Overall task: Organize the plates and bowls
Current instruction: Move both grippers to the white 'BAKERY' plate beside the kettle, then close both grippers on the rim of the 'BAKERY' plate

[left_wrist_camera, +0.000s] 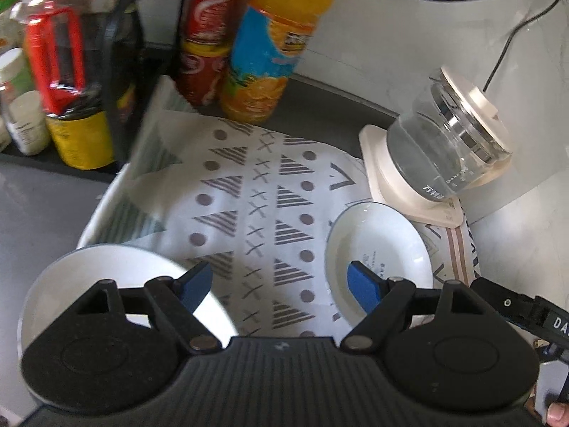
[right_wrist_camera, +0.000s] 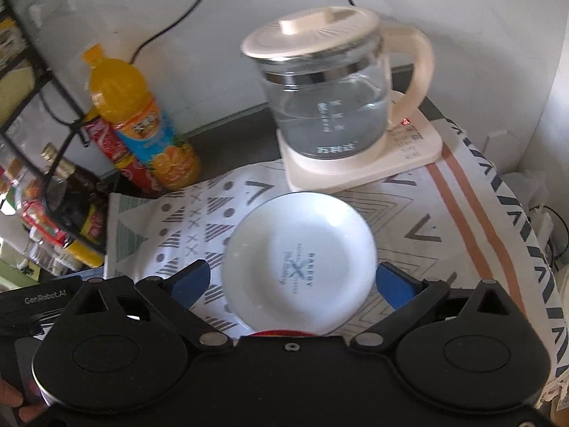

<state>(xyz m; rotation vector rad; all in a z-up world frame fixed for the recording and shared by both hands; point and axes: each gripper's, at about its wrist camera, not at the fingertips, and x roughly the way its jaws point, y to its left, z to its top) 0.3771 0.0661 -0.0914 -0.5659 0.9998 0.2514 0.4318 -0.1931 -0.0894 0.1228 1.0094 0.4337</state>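
Both grippers point(left_wrist_camera: 281, 284) point(right_wrist_camera: 291, 281) low — fingers point(left_wrist_camera: 195, 284) spread.

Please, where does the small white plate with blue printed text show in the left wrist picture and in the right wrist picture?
Left wrist view: the small white plate with blue printed text lies right of centre on the patterned tablecloth, partly behind one blue finger.
Right wrist view: the same plate lies at the centre, between the open fingers.
Shared landmark: the glass kettle with a cream lid stands just behind the plate.
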